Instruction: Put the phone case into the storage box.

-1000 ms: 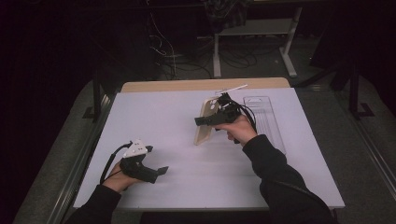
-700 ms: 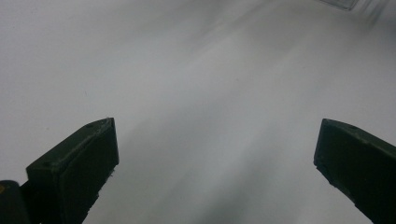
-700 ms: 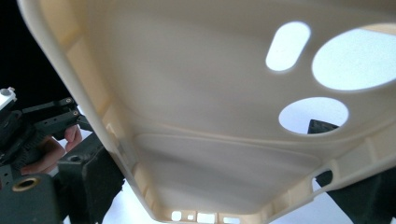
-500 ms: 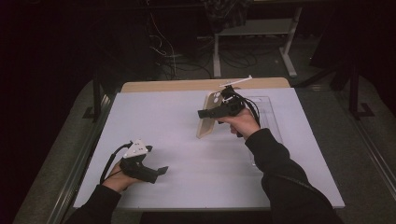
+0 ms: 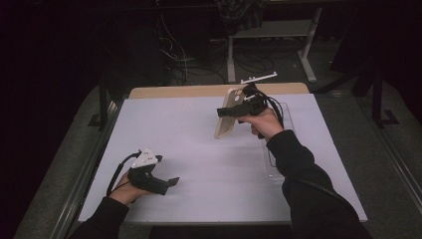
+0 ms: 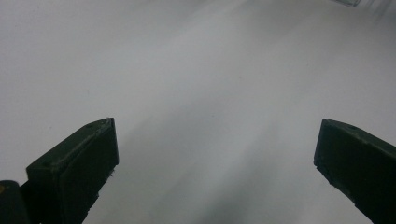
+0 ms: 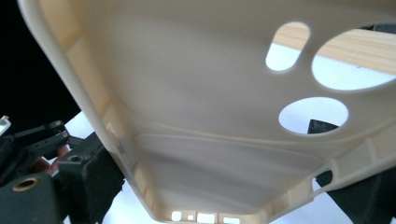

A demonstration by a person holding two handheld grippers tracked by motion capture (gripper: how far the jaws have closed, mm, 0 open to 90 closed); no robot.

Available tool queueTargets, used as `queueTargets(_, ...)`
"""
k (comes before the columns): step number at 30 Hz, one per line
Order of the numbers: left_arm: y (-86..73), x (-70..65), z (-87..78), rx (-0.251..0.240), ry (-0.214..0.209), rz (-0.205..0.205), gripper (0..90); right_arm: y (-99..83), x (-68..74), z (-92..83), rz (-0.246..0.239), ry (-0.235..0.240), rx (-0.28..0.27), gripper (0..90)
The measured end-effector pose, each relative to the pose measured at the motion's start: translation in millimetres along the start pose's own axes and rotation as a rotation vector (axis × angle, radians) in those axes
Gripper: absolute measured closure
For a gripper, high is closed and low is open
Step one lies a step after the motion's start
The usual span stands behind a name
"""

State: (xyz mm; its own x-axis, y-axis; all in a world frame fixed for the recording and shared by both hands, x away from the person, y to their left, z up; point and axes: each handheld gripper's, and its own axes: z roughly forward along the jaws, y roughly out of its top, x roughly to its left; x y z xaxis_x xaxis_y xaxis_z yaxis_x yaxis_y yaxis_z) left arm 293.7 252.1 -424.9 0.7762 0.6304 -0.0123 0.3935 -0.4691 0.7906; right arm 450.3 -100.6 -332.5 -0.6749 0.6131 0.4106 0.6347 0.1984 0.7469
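Phone case (image 5: 227,115) beside clear tray (image 5: 291,130)

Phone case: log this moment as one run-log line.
right hand-held gripper: shut on phone case, raised off table | left hand-held gripper: open, resting on table

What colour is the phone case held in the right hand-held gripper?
Cream, a pale beige. The phone case shows it best in the right gripper view.

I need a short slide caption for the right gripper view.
Right gripper clamps a cream phone case, its inside facing the camera.
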Motion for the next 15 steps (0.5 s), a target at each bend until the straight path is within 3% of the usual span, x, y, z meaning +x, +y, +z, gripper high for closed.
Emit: queueTargets(15,0.7,-0.2,0.5,0.011,-0.009,-0.002,0.0,14.8,-10.5,-22.7,0.011,-0.046,-0.034,8.4)
